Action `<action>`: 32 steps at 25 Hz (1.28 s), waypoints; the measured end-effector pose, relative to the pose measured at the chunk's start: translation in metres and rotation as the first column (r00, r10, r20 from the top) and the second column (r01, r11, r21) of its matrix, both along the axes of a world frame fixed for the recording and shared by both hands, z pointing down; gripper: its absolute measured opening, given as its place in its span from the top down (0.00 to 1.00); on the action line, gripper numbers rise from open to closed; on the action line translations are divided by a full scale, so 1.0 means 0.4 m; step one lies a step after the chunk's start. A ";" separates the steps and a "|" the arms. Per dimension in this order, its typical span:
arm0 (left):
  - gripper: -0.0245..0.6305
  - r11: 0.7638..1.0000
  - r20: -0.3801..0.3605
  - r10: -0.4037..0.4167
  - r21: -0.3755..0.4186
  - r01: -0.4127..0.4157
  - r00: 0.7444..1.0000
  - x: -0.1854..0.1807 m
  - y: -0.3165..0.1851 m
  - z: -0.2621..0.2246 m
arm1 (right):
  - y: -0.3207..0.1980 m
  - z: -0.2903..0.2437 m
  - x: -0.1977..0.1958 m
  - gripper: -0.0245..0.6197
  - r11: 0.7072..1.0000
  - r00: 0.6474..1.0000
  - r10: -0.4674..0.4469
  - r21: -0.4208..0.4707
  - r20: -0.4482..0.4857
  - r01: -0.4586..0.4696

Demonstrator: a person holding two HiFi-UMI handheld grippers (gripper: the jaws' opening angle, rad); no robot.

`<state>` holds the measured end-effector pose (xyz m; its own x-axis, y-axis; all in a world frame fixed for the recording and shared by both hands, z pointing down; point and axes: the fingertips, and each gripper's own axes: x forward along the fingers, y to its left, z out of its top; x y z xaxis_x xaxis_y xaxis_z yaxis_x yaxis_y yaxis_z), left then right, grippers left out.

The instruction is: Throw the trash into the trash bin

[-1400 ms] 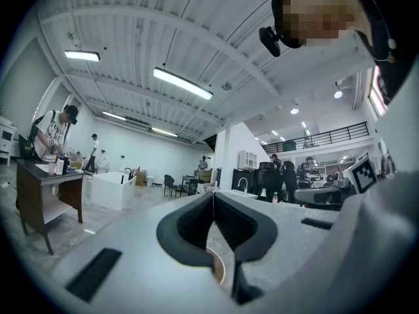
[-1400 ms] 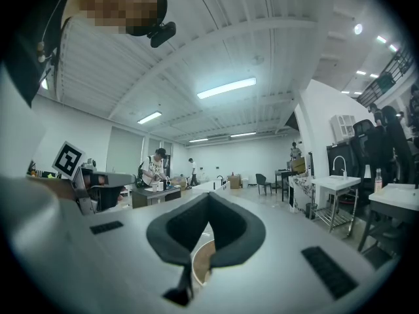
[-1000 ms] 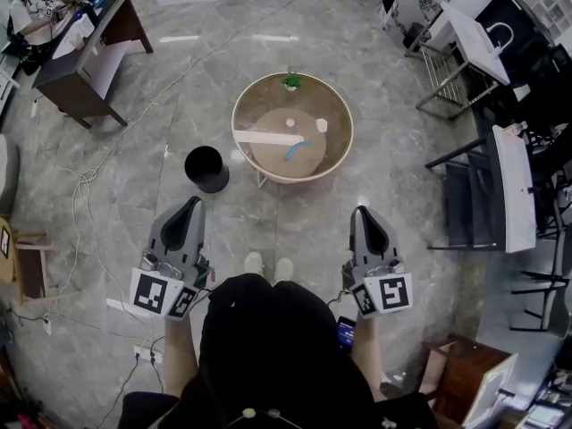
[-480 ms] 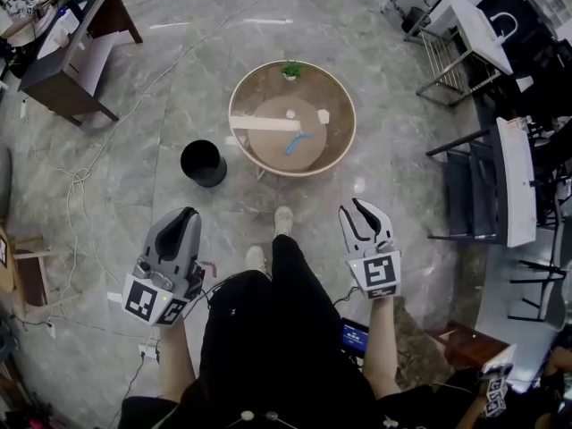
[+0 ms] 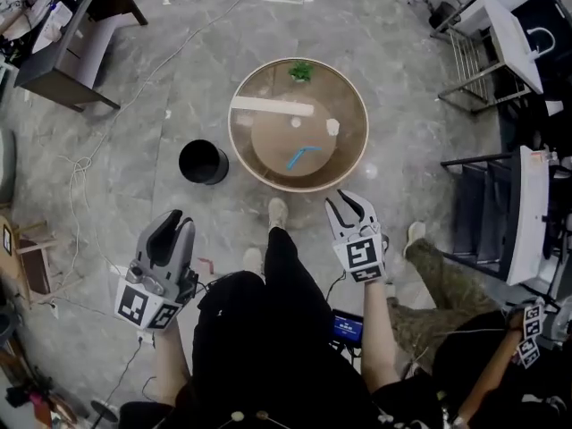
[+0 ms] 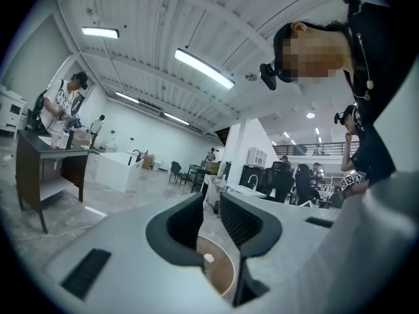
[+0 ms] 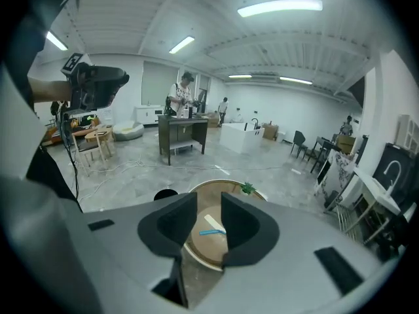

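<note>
Standing before the round table (image 5: 344,155), the person points the right gripper (image 5: 349,202) at it, its jaws just opened wide, nothing between them. The left gripper (image 5: 174,220) shows jaws barely parted. On the table lie a blue strip (image 5: 301,156) and a white wad (image 5: 332,126), likely light and flimsy; I'd pinch the strip across its middle. The trash bin (image 5: 203,162) stands just left of the table.

Head view steeply down on round table (image 5: 344,155); both gripper views low, toward the same table.
</note>
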<state>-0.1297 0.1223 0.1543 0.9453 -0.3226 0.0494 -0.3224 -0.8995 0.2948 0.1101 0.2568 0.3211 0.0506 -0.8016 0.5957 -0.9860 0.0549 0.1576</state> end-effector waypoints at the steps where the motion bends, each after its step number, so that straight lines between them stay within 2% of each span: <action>1: 0.86 1.000 0.003 -0.002 -0.012 0.002 1.000 0.031 -0.020 0.005 | -0.025 0.017 0.026 0.78 1.000 1.000 -0.016 -0.018 -0.006 0.015; 5: 0.86 0.999 0.023 -0.014 -0.051 0.015 1.000 0.119 -0.094 0.016 | -0.117 0.096 0.099 0.75 0.989 0.993 -0.104 -0.115 -0.057 0.097; 8: 0.86 0.995 0.047 -0.054 -0.080 0.058 0.997 0.134 -0.129 0.031 | -0.165 0.186 0.132 0.75 0.966 0.981 -0.183 -0.200 -0.071 0.166; 15: 0.86 0.971 0.116 -0.153 -0.167 0.171 0.981 0.107 -0.161 0.122 | -0.240 0.463 0.212 0.77 0.882 0.947 -0.314 -0.390 -0.071 0.263; 21: 0.86 0.940 0.175 -0.171 -0.265 0.214 0.970 0.074 -0.177 0.243 | -0.285 0.662 0.244 0.77 0.807 0.920 -0.387 -0.504 -0.059 0.307; 25: 0.86 0.928 0.165 -0.140 -0.323 0.187 0.976 0.072 -0.164 0.306 | -0.284 0.804 0.263 0.74 0.734 0.890 -0.452 -0.593 -0.064 0.331; 29: 0.86 0.906 0.173 -0.136 -0.378 0.193 0.975 0.066 -0.141 0.359 | -0.271 0.923 0.286 0.74 0.647 0.829 -0.552 -0.674 -0.092 0.356; 32: 0.86 0.887 0.185 -0.145 -0.411 0.210 0.972 0.057 -0.128 0.392 | -0.275 0.982 0.298 0.75 0.604 0.799 -0.595 -0.704 -0.088 0.373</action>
